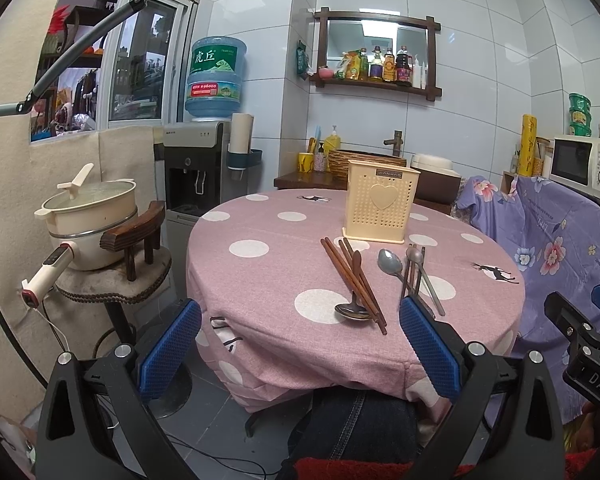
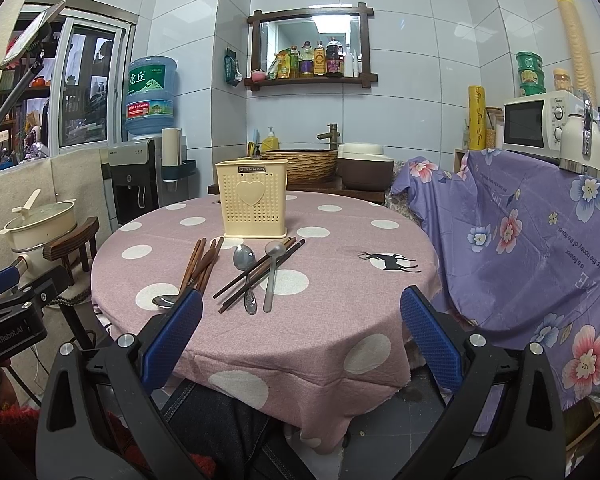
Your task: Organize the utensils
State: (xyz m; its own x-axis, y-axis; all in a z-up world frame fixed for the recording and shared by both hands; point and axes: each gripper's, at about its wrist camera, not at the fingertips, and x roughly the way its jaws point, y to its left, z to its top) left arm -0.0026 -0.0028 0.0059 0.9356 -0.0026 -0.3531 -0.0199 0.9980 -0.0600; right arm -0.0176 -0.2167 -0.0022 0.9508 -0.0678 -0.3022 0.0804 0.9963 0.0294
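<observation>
Utensils: brown wooden chopsticks (image 2: 201, 266), a steel spoon with a brown handle (image 1: 354, 307), a second pair of dark chopsticks (image 2: 260, 276), a plain steel spoon (image 2: 245, 270) and a long-handled grey metal spoon (image 2: 271, 276) lie loose on the table, all at 6 o'clock of the holder.
Wooden chopsticks: bundled with the brown-handled spoon, at 9 o'clock of the other pieces.
Dark chopsticks: slanted across the two steel spoons, touching them.
Holder: cream perforated plastic utensil holder with a heart on its front (image 2: 252, 204) stands upright near the table's far side.
Table: round table under a pink cloth with white polka dots (image 2: 340, 320); a black deer print (image 2: 390, 262) sits at 3 o'clock of the utensils.
Left gripper (image 1: 300, 342): blue-padded jaws spread wide, nothing between them, held at the table's near edge.
Right gripper (image 2: 301, 332): jaws likewise wide apart and empty, over the near part of the table.
Surroundings: cream lidded electric pot (image 1: 92, 216) on a stool at 9 o'clock of the table; purple floral cloth (image 2: 540, 248) at 3 o'clock; white microwave (image 2: 540, 120) above it; blue water jug on a dispenser (image 1: 216, 76) toward 11 o'clock.
</observation>
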